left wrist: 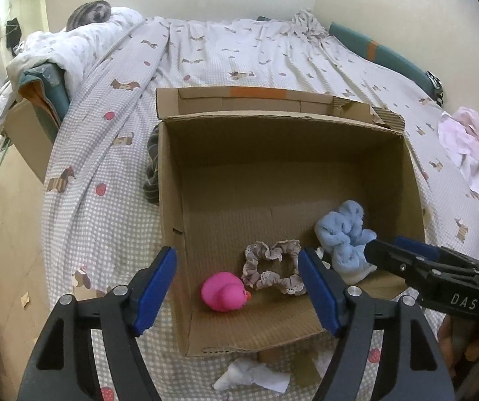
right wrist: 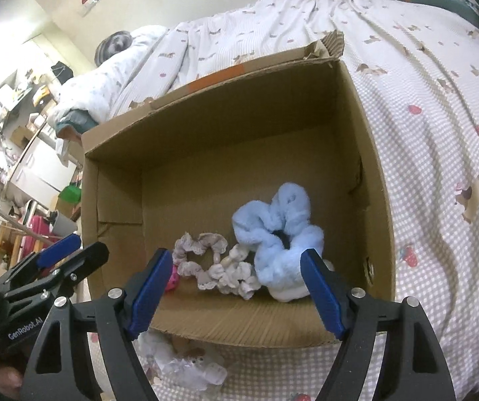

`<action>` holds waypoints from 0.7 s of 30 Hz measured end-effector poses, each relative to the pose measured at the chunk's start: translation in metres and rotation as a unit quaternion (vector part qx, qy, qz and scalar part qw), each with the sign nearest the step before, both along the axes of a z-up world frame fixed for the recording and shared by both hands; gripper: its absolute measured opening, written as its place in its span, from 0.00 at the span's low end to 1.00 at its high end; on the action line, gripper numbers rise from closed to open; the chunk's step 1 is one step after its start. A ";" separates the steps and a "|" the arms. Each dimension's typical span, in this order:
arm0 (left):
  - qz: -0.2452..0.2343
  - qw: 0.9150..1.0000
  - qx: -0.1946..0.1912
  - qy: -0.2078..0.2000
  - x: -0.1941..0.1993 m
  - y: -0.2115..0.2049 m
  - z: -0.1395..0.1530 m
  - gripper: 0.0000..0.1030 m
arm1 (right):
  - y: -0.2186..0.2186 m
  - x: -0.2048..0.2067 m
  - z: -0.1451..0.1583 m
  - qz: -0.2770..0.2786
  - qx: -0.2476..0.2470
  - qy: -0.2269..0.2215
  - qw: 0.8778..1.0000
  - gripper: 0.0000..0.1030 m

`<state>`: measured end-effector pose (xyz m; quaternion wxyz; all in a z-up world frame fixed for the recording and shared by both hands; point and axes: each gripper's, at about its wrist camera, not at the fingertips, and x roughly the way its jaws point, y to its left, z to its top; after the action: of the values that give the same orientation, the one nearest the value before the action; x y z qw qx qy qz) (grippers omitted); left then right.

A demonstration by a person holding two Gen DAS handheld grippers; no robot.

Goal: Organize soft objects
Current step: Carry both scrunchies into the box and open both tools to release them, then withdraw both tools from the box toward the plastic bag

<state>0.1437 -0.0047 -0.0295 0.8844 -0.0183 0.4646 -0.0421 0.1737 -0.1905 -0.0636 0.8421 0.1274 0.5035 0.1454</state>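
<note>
Soft, even indoor light, slightly dim and yellowish. The cardboard box (left wrist: 273, 153) interior sits in shadow. Both fisheye views bend strongly at dark, vignetted edges. Fine detail looks slightly soft.

An open cardboard box (left wrist: 403, 167) is seen mid-frame on a checked bedspread (left wrist: 105, 173). Low in the box, a pink rubber duck (left wrist: 224, 292) is found lying just left of a frilly beige scrunchie (left wrist: 273, 267); a fluffy blue scrunchie (left wrist: 345, 234) is set at the lower right. The left gripper (left wrist: 237, 290) is held spread wide across the bottom of the frame, nothing between its blue pads. The right gripper (left wrist: 381, 245) is seen entering from the right edge, its tip touching the blue scrunchie. A crumpled white cloth (left wrist: 253, 376) is spotted below the box, and a pink cloth (left wrist: 465, 140) at the right edge.
</note>
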 end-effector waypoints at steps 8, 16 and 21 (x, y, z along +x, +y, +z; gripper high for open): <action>0.011 1.000 0.004 -0.005 -0.003 0.003 0.004 0.70 | 0.002 0.001 0.004 0.005 -0.006 -0.003 1.000 0.81; 0.021 1.000 -0.014 -0.016 -0.015 0.010 0.016 0.70 | 0.004 -0.006 0.002 0.007 -0.014 -0.001 1.000 0.81; 0.023 1.000 0.003 -0.017 -0.028 0.013 0.020 0.70 | 0.001 -0.017 0.010 0.003 -0.004 -0.013 1.000 0.81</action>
<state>0.1161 0.0087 -0.0091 0.8929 -0.0259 0.4490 -0.0208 0.1571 -0.1898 -0.0536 0.8487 0.1205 0.4934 0.1475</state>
